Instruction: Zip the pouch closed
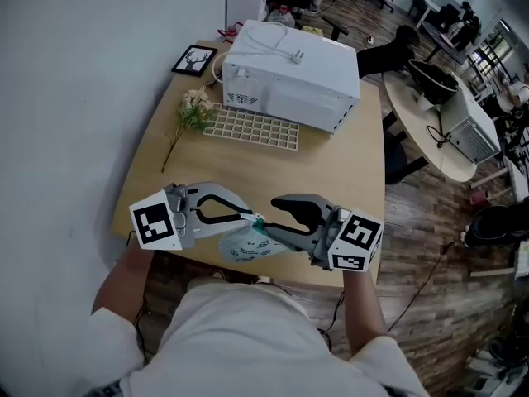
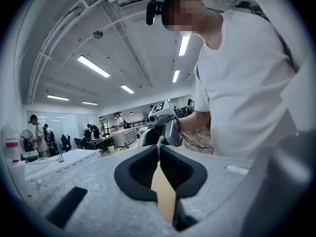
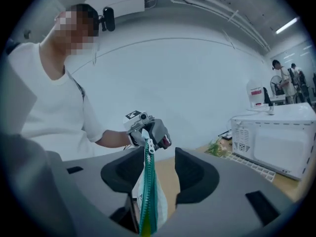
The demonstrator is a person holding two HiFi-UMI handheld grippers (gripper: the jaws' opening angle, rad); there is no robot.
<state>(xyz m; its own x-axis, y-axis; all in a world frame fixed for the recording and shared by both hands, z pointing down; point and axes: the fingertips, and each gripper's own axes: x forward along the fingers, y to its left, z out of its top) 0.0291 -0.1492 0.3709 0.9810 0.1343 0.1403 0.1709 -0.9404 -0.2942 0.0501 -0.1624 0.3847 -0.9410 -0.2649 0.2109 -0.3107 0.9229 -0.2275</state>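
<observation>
A pale translucent pouch [image 1: 244,243] with a green zipper [image 3: 148,196] hangs in the air between my two grippers, over the wooden table's [image 1: 331,172] front edge. My left gripper [image 1: 250,217] is shut on the pouch's top end, right by the silver zipper pull [image 3: 146,147]. In the left gripper view only a thin strip of the pouch [image 2: 159,143] shows at the shut tips. My right gripper [image 1: 269,213] faces it from the right. The zipper runs between its jaws, against the left pad [image 3: 129,174], with a gap to the right pad.
A white microwave-like appliance [image 1: 289,77] stands at the table's back, with a beige grid tray [image 1: 252,128] in front of it. A flower sprig [image 1: 192,114] and a small framed picture [image 1: 194,60] lie at the left. A round table [image 1: 438,131] stands to the right.
</observation>
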